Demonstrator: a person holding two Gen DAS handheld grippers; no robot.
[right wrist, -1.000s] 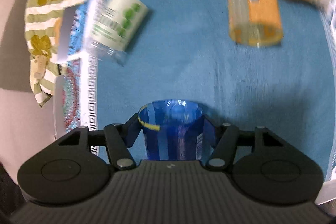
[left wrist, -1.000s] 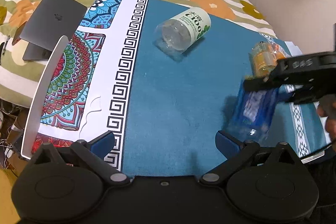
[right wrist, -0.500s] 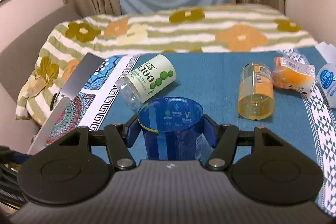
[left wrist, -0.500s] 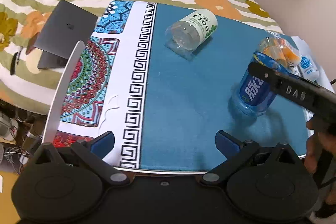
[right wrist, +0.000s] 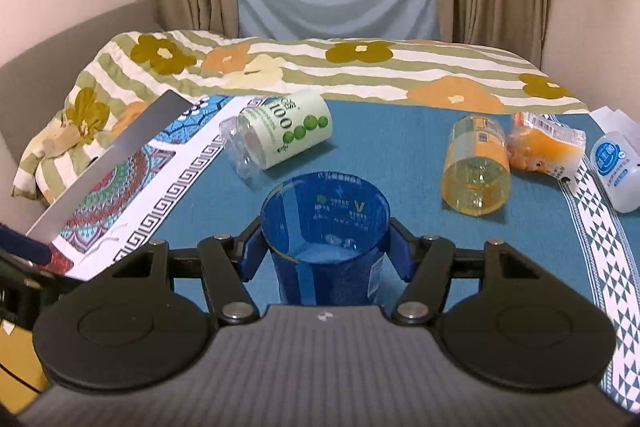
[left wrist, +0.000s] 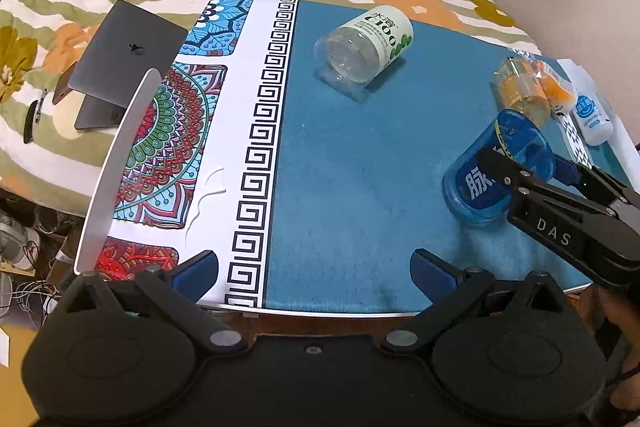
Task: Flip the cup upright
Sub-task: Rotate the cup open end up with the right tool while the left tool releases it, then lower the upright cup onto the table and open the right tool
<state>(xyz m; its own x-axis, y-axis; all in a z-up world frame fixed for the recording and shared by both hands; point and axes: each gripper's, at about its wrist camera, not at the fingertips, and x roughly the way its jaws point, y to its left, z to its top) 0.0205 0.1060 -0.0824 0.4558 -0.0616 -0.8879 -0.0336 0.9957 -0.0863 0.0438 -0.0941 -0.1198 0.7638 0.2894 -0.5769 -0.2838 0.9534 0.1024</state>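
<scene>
A blue see-through cup (right wrist: 325, 227) stands mouth up on the blue tablecloth, and my right gripper (right wrist: 325, 257) is shut on it, one pad on each side. In the left wrist view the same cup (left wrist: 486, 183) stands at the right of the table with the right gripper (left wrist: 528, 163) around it. A clear cup with a white and green label (left wrist: 366, 45) lies on its side at the back; it also shows in the right wrist view (right wrist: 280, 137). An orange cup (right wrist: 476, 167) lies on its side at the right. My left gripper (left wrist: 314, 267) is open and empty at the table's front edge.
An orange snack packet (right wrist: 546, 147) and a small white bottle (right wrist: 616, 167) lie at the right edge. A grey laptop (left wrist: 120, 63) rests on the flowered blanket at the left. A patterned mat (left wrist: 168, 131) covers the table's left part.
My right gripper turned the blue cup from lying on its side to standing mouth up and set it down on the cloth. My left gripper drew back a little.
</scene>
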